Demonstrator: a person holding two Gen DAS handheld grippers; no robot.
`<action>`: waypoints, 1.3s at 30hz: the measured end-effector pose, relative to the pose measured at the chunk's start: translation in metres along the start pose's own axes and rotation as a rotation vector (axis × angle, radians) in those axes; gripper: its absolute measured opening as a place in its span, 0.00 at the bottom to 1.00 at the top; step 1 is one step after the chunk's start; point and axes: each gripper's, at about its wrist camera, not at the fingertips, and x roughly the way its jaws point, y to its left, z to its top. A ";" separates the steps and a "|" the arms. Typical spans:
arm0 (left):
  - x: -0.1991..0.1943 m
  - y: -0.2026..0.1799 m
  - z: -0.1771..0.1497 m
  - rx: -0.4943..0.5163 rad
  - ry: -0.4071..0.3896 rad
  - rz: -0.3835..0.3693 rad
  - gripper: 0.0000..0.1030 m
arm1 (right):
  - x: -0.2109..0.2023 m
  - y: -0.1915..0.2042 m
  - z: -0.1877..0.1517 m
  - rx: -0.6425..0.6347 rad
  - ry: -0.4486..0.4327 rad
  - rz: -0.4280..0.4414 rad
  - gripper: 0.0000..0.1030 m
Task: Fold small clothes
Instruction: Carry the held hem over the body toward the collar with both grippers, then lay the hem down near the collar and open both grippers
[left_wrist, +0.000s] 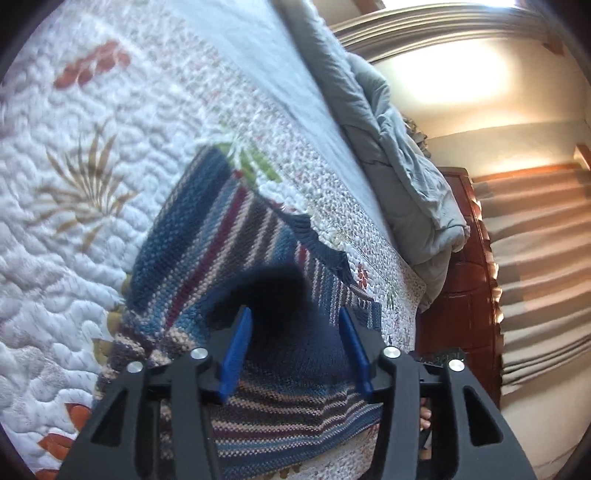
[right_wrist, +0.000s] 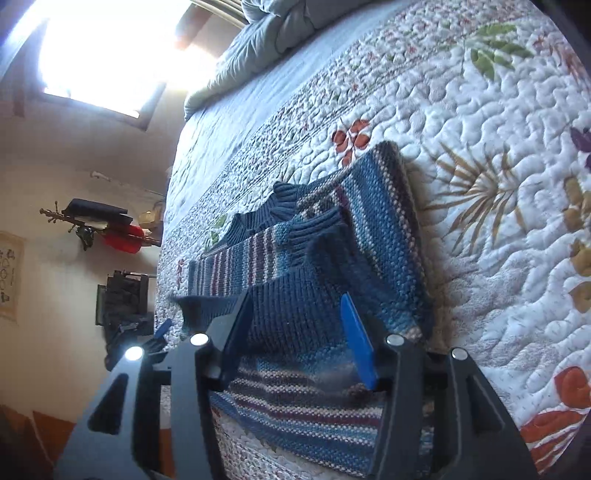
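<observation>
A small striped knit sweater (left_wrist: 221, 236) in blues, maroon and cream lies folded on the quilted bedspread (left_wrist: 74, 206). My left gripper (left_wrist: 295, 315) hovers over its near folded edge with the blue pads (left_wrist: 238, 354) spread apart; dark blue knit lies between and below them, not pinched. In the right wrist view the same sweater (right_wrist: 384, 229) shows its ribbed collar and cuff. My right gripper (right_wrist: 295, 299) stands open above the ribbed hem, and its pads (right_wrist: 356, 343) are clear of the fabric. A blue tip of the left gripper (right_wrist: 162, 328) peeks in at the left.
A rumpled grey duvet (left_wrist: 399, 155) is piled at the head of the bed, with a red-brown wooden bed frame (left_wrist: 461, 280) beside it. A bright window (right_wrist: 110, 55), a wall rack with dark items (right_wrist: 99, 221) and a dark stand (right_wrist: 122, 306) lie beyond the bed's edge.
</observation>
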 end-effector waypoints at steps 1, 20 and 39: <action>-0.004 -0.004 0.000 0.023 -0.001 0.007 0.51 | -0.003 0.000 0.000 -0.009 0.001 -0.010 0.49; 0.063 -0.007 0.029 0.293 0.229 0.271 0.70 | 0.034 0.010 0.020 -0.201 0.100 -0.120 0.54; 0.076 -0.019 0.022 0.521 0.261 0.354 0.12 | 0.048 0.016 0.026 -0.354 0.144 -0.137 0.44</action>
